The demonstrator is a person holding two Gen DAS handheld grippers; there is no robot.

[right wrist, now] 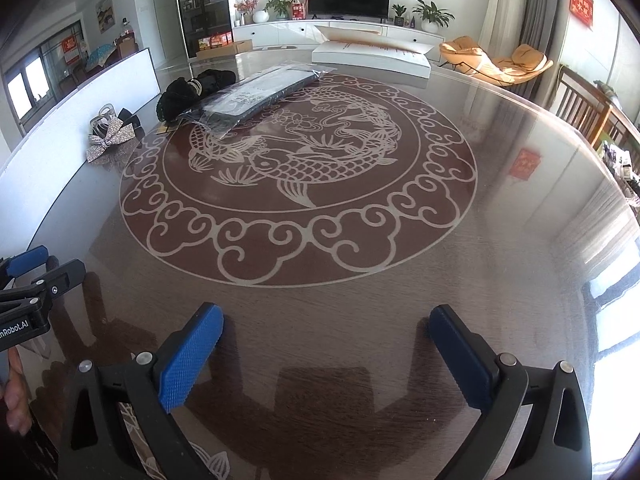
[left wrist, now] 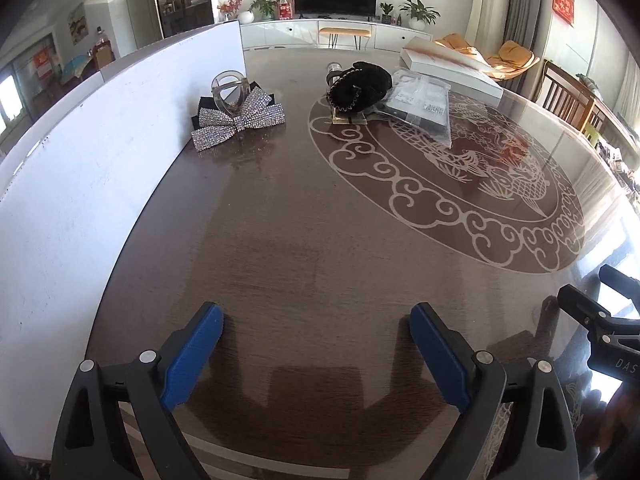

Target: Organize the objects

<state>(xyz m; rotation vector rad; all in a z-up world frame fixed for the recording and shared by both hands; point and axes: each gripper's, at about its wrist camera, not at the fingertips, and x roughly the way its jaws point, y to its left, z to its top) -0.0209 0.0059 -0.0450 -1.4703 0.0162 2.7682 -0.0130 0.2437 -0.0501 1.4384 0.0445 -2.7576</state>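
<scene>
A sparkly silver bow [left wrist: 239, 122] lies at the far left of the round table beside a clear hair claw [left wrist: 231, 91]; the bow [right wrist: 111, 143] also shows in the right wrist view. Farther right sit a black scrunchie [left wrist: 359, 84] and a dark flat item in a clear plastic bag [left wrist: 422, 106], the bag [right wrist: 256, 98] reaching onto the fish pattern. My left gripper [left wrist: 316, 316] hovers open over bare table at the near edge, nothing between its blue pads. My right gripper [right wrist: 326, 318] is likewise open and holds nothing. All the objects lie well beyond both grippers.
A white board [left wrist: 100, 152] stands upright along the table's left side. A long white box [left wrist: 452, 66] lies at the far edge. The right gripper's black frame [left wrist: 600, 320] shows at the left view's right edge. Wooden chairs [right wrist: 580, 104] stand to the right.
</scene>
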